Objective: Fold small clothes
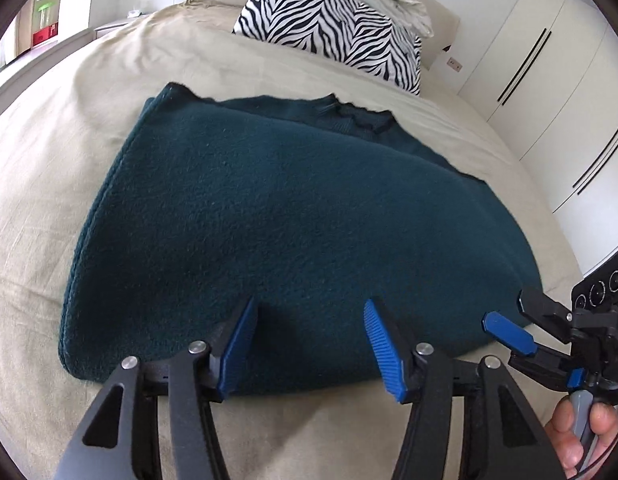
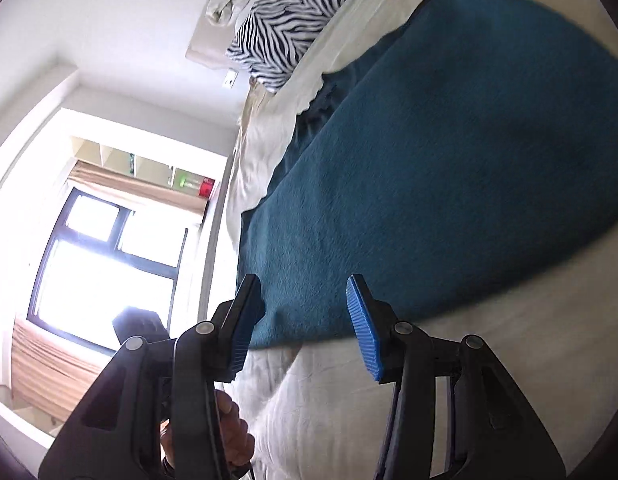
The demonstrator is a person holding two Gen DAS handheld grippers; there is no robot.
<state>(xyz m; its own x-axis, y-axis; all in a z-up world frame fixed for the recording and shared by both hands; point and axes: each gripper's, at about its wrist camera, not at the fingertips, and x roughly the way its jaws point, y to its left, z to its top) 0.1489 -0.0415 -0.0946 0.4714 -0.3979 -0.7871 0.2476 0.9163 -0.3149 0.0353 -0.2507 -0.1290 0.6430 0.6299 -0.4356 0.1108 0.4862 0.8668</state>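
Folded teal sweater (image 1: pixel 269 220) lies flat on the bed (image 1: pixel 89 140), w/ zebra pillow (image 1: pixel 329 36) beyond it near the headboard; L gripper (image 1: pixel 311 344) spread over the sweater's near edge, gripping nothing, R gripper (image 2: pixel 301 320) likewise released at its corner, jaws apart.

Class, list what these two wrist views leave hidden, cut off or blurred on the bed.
- Teal garment, left wrist view: sleeves and lower layers hidden beneath its own top fold.
- Same garment, right wrist view: its far side runs off the picture's edge, and motion blur smears its near hem.
- Zebra pillow, right wrist view: cut off by the top edge.
- Right gripper, left wrist view: its body is cropped at the edge.
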